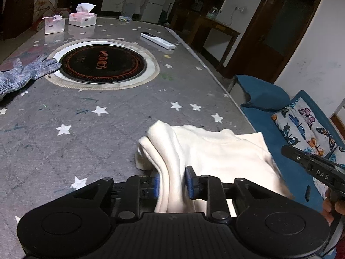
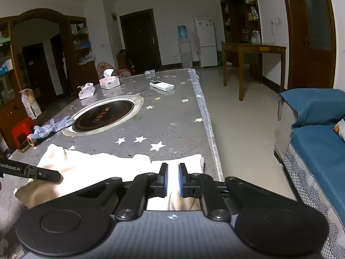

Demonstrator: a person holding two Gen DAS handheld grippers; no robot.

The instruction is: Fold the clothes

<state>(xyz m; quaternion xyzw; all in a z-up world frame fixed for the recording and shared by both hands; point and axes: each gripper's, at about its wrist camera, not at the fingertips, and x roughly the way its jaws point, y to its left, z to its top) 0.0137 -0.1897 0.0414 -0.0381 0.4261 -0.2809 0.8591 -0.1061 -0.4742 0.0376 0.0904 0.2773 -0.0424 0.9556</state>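
Note:
A cream-white garment [image 1: 207,151] lies bunched at the near right of the grey star-patterned table [image 1: 86,118]. My left gripper [image 1: 172,183] is shut on a thick fold of it, the cloth passing between the blue pads. In the right wrist view the same garment [image 2: 103,166] spreads along the table's near edge. My right gripper [image 2: 173,179] hovers over its right end with the pads a narrow gap apart and nothing pinched between them. The right gripper's body shows at the right edge of the left wrist view [image 1: 312,164].
A round black hotplate [image 1: 103,63] is set in the table's middle. A blue knit glove [image 1: 23,73] lies at its left. Two tissue packs [image 1: 83,18] and a white remote [image 1: 157,40] sit at the far end. A blue sofa [image 2: 319,142] stands right of the table.

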